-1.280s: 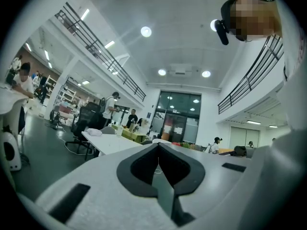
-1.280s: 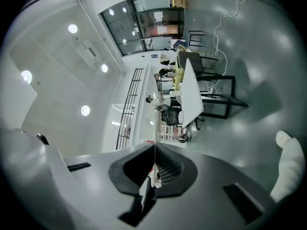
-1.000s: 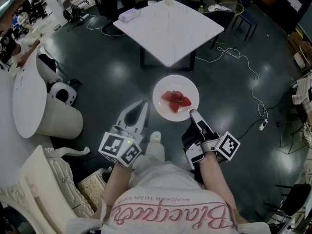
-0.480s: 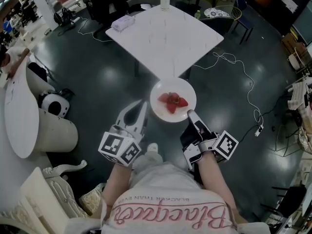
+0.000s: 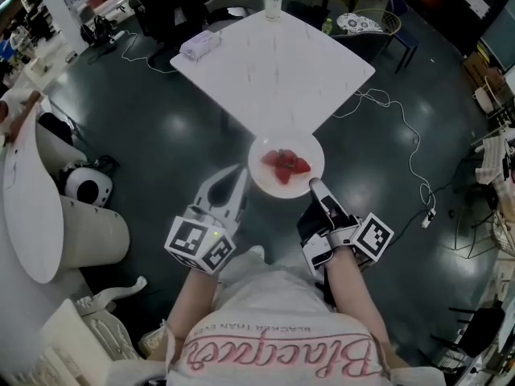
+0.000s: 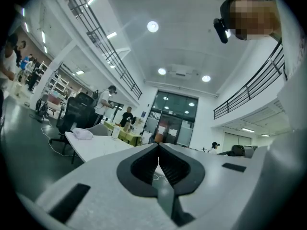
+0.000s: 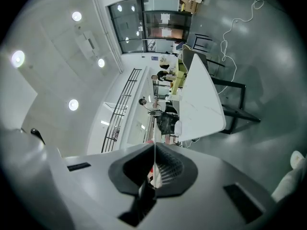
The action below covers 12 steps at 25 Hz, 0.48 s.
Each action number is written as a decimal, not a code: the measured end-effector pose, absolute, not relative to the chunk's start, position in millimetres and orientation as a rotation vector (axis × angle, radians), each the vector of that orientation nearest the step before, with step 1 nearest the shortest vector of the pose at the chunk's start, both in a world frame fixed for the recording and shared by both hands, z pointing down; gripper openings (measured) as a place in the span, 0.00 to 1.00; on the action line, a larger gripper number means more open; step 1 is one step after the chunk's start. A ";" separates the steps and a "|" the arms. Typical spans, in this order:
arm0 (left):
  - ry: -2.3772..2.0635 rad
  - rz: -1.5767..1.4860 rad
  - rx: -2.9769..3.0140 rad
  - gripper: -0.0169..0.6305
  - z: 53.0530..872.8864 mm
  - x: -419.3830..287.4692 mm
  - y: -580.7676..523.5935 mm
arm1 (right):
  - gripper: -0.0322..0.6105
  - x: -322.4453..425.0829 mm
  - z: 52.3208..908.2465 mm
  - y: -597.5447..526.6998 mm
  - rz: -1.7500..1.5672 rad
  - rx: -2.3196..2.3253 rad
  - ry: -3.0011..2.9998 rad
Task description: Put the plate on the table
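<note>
Plate held out short of the counter, pinched by one edge.
The left claw (image 5: pixel 238 171) was closed on nothing; beside it the right claw (image 5: pixel 315 186) clamped the near rim of the plate (image 5: pixel 265 180), which hung over the floor just short of the counter's (image 5: pixel 273 63) near corner. Gripped at one edge, it could tip and spill its strawberries (image 5: pixel 283 166), or clip that corner if lowered early.

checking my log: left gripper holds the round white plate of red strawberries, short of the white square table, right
No: the right gripper holds the round white plate of red strawberries, short of the white square table. The head view shows it; the left gripper is shut and empty.
</note>
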<state>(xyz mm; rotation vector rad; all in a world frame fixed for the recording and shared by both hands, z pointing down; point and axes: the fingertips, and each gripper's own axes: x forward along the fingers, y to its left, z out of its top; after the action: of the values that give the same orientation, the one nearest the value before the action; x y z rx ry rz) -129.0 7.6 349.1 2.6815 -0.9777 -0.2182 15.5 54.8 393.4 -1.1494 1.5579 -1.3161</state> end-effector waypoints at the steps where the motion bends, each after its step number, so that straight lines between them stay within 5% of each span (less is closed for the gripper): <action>1: -0.980 -0.214 2.676 0.03 351.7 -130.5 1.4 | 0.06 14.5 393.5 49.0 -1.312 -1.149 1.559; 12: -0.994 -0.209 2.639 0.03 362.7 -114.4 -57.2 | 0.06 35.7 395.4 -5.5 -1.306 -1.157 1.561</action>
<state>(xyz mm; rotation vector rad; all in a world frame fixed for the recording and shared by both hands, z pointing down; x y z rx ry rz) -114.4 -57.2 362.7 2.6392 -0.9937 -0.2087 35.7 -5.5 395.4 -1.1568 1.5611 -1.3056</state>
